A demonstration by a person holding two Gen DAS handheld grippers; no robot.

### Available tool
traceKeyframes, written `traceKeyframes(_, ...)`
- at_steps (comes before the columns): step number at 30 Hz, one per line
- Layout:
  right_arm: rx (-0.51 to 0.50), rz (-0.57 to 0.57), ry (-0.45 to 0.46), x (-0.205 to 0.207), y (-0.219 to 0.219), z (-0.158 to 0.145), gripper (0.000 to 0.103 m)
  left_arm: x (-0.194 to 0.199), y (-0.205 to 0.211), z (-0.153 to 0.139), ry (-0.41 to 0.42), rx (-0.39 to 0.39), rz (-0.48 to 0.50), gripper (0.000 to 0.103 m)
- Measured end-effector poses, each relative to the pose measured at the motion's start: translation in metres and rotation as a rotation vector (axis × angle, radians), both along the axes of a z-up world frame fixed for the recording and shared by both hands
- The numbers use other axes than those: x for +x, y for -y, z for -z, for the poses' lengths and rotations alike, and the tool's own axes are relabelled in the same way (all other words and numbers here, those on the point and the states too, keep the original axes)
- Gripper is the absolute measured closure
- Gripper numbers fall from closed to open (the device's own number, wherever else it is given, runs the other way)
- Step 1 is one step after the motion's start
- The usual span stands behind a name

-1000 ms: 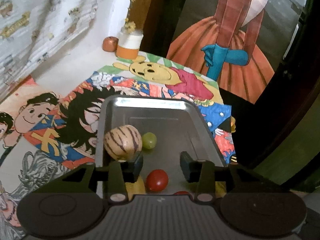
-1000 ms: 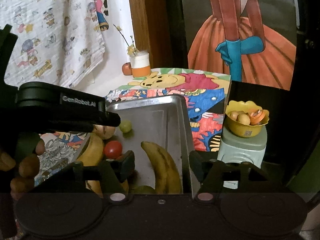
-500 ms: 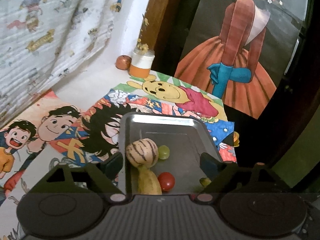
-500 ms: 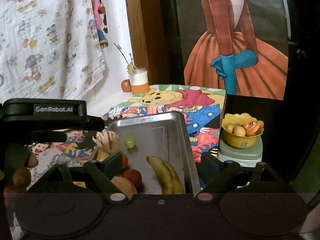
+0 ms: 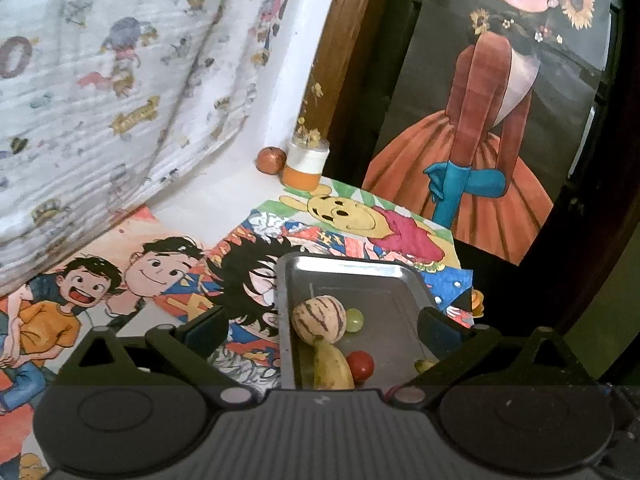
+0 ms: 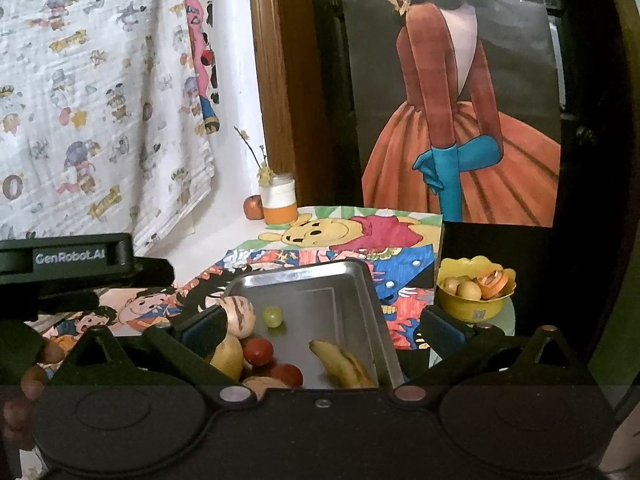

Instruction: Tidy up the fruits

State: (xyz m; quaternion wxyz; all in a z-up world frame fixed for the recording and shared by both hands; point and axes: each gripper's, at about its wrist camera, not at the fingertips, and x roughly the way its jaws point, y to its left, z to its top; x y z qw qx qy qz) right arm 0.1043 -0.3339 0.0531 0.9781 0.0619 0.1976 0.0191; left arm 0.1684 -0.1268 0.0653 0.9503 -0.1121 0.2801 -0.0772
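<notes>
A steel tray [image 5: 344, 270] [image 6: 372, 304] lies on cartoon drawings. In it are a striped melon [image 5: 319, 319] [image 6: 239, 315], a green grape [image 5: 354, 319] [image 6: 272, 316], a banana [image 5: 331, 368], a second banana [image 6: 345, 365], and red tomatoes [image 5: 360, 364] [image 6: 258, 352]. My left gripper [image 5: 322, 326] is open and empty, held above and behind the tray's near end. My right gripper [image 6: 322, 326] is open and empty, also raised over the near end. The left gripper's body [image 6: 68, 264] shows at the left of the right wrist view.
A yellow bowl [image 6: 474, 292] of small fruits stands on a pale stand right of the table. A white and orange jar [image 5: 306, 164] [image 6: 279, 200] and an apple [image 5: 271, 160] [image 6: 253, 207] stand at the back. A patterned cloth [image 5: 100, 80] hangs on the left.
Both grippers have opened wide and pulled back and up from the tray. The fruits now look smaller and farther off. The left jaws were narrow around the tomato area a second ago.
</notes>
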Motion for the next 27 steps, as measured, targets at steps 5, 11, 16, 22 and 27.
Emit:
traceKeyframes(5, 0.001, 0.021, 0.016, -0.008, -0.004, -0.002, 0.001, -0.012, -0.010, -0.003, 0.026, 0.002, -0.020, 0.000)
traceKeyframes(11, 0.003, 0.048, 0.047, -0.017, -0.010, -0.002, 0.001, -0.027, -0.026, -0.002, 0.054, 0.008, -0.063, 0.000)
traceKeyframes(16, 0.003, 0.048, 0.075, -0.026, -0.017, 0.001, 0.001, -0.042, -0.040, 0.004, 0.078, 0.018, -0.101, 0.000)
traceKeyframes(22, -0.010, 0.036, 0.094, -0.037, -0.027, 0.005, 0.001, -0.060, -0.054, 0.012, 0.105, 0.034, -0.143, 0.000)
traceKeyframes(27, 0.000, 0.023, 0.088, -0.047, -0.034, 0.010, 0.001, -0.078, -0.066, 0.020, 0.112, 0.061, -0.163, 0.000)
